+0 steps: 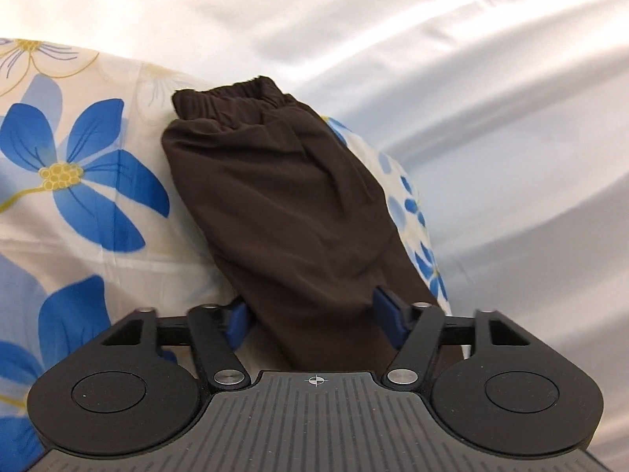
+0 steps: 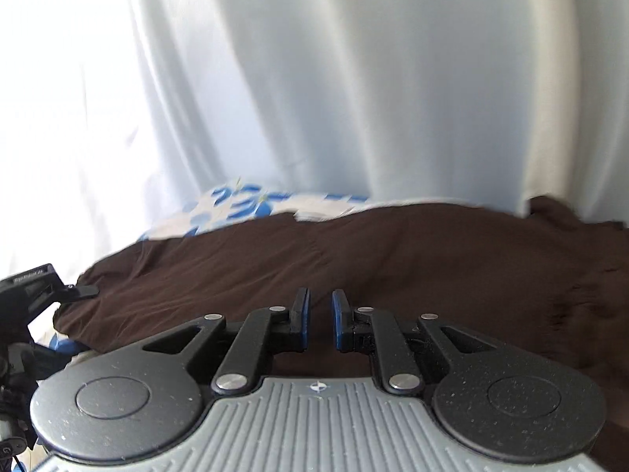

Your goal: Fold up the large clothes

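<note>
A white curtain (image 1: 393, 39) fills the upper part of both views, hanging in long soft folds. Below it lies a floral sheet (image 1: 78, 157), cream with big blue flowers, filling the left side of the left wrist view and showing as a narrow strip in the middle of the right wrist view.

On this sheet lie the dark brown trousers (image 1: 283, 204). In the left wrist view they run from the elastic waistband (image 1: 236, 92) near the upper centre down to the bottom centre. In the right wrist view the brown cloth spreads across the whole middle band.

The left gripper (image 1: 310, 314) stands about half open, and the brown cloth passes between its blue pads (image 1: 383, 306); whether they press it I cannot tell. The right gripper (image 2: 320, 320) is almost closed, with a small gap and nothing held in it, just above the cloth.
</note>
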`<state>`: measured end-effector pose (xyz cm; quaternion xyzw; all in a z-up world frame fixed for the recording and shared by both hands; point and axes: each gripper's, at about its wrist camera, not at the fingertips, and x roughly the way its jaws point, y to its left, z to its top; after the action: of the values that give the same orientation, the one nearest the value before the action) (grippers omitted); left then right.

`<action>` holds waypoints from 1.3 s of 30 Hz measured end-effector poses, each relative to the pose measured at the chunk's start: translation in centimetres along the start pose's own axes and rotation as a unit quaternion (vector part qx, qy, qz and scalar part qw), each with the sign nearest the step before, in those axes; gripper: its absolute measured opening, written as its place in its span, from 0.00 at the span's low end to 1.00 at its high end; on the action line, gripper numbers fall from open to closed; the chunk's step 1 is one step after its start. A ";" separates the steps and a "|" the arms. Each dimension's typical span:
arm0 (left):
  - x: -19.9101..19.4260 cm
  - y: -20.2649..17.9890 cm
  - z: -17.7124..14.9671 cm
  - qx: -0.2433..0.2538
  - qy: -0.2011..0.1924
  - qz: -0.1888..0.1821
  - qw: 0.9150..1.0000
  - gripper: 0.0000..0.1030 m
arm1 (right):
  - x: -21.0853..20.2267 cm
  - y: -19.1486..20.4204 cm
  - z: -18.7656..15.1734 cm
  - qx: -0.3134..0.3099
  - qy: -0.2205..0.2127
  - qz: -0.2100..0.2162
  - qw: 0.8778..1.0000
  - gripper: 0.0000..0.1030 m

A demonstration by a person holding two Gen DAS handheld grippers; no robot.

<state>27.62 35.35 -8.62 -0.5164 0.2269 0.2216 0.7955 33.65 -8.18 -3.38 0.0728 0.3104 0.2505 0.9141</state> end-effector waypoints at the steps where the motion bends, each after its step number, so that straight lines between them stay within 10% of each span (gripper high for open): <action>1: 0.2 0.2 0.2 -0.001 0.001 -0.002 1.000 0.52 | 0.7 0.2 -0.5 0.005 0.009 0.000 1.000 0.12; 7: 0.6 0.3 1.5 0.000 0.005 -0.010 1.000 0.19 | 2.5 0.5 -3.4 -0.013 0.017 -0.013 1.000 0.12; 17: -4.6 -8.9 0.7 0.136 -0.032 -0.111 0.984 0.13 | 2.2 -1.0 -3.8 0.037 0.006 0.012 0.999 0.12; 22: -7.0 -16.3 -4.7 0.274 -0.019 -0.185 0.944 0.13 | 1.0 -2.8 -3.1 0.081 0.024 0.037 0.996 0.12; 26: -6.7 -21.0 -12.3 0.395 0.027 -0.223 0.891 0.15 | -4.3 -5.6 -3.2 0.132 -0.041 0.012 0.990 0.12; 34: -0.6 -21.0 -27.4 0.537 0.124 -0.157 0.819 0.53 | -13.4 -13.3 -5.0 0.209 -0.099 -0.052 0.971 0.18; 39: -0.2 -19.9 -29.2 0.536 0.156 -0.149 0.816 0.64 | -14.4 -16.0 -6.5 0.272 -0.089 -0.023 0.958 0.26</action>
<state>35.34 1.09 -4.74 -0.0632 0.3514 -0.1401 0.9235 26.54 -29.44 -5.53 0.3340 0.2854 0.1281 0.8892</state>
